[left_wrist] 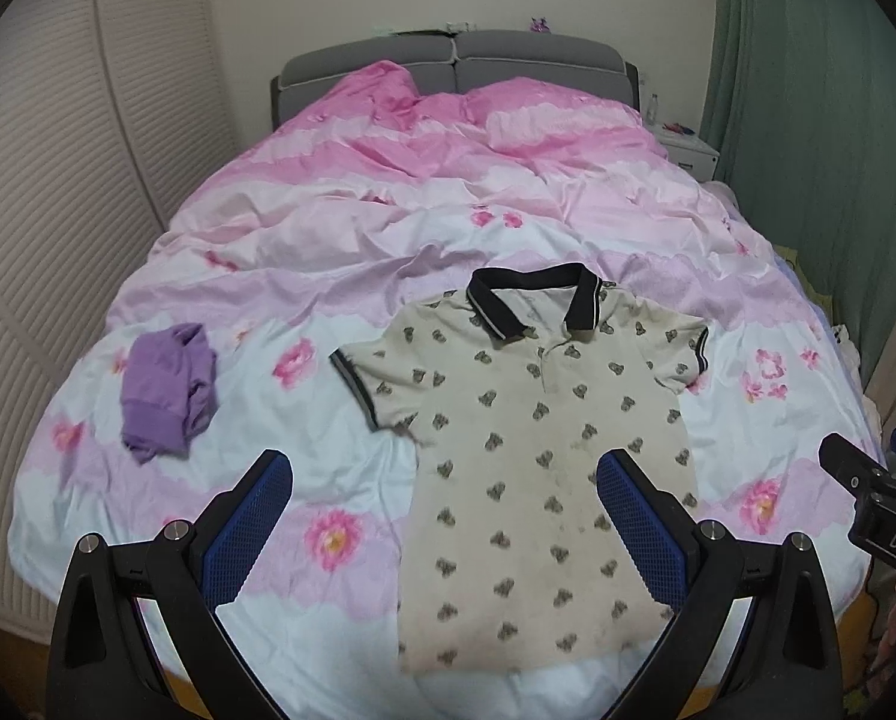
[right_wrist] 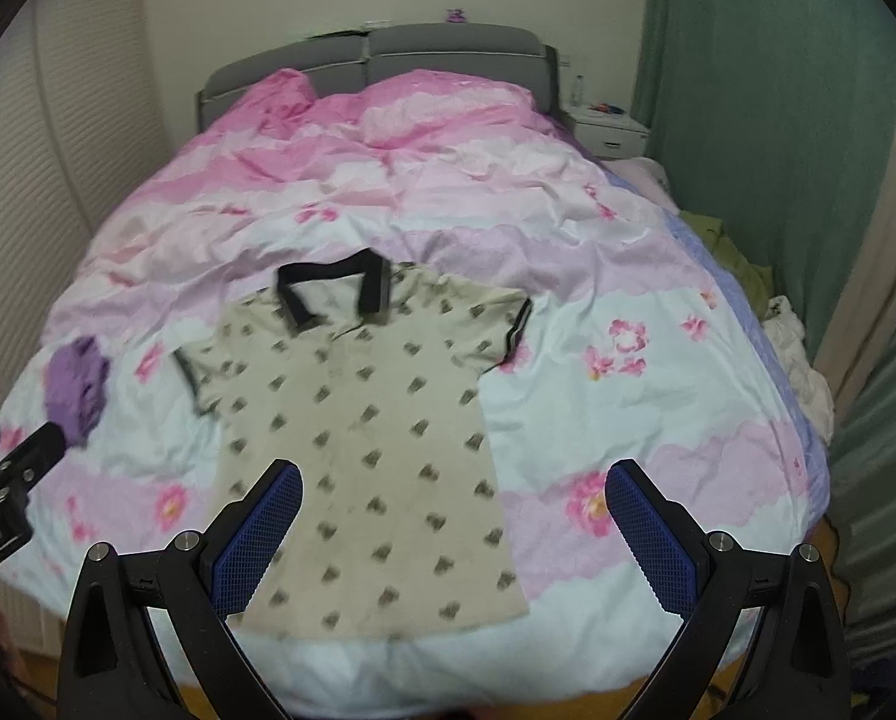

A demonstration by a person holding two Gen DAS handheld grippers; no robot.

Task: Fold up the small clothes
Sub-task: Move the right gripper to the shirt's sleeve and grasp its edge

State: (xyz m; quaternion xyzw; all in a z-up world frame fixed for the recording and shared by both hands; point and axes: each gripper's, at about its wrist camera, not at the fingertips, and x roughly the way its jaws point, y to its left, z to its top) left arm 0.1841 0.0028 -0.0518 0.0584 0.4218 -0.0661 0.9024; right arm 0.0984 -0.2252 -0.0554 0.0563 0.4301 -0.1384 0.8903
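A cream polo shirt [left_wrist: 532, 450] with a dark bear print and a black collar lies flat, face up, on the pink floral duvet near the foot of the bed; it also shows in the right wrist view [right_wrist: 358, 432]. A crumpled purple garment [left_wrist: 169, 390] lies to its left, also visible in the right wrist view [right_wrist: 76, 390]. My left gripper [left_wrist: 445, 468] is open and empty, held above the shirt's lower left part. My right gripper [right_wrist: 454, 480] is open and empty above the shirt's lower right edge, and shows at the right edge of the left wrist view [left_wrist: 868, 480].
The duvet [left_wrist: 448, 192] is rumpled toward the grey headboard [left_wrist: 454, 60]. A white nightstand [right_wrist: 610, 132] stands at the far right by green curtains [right_wrist: 760, 120]. More clothes [right_wrist: 802, 360] lie off the bed's right side. A ribbed wall [left_wrist: 46, 210] runs along the left.
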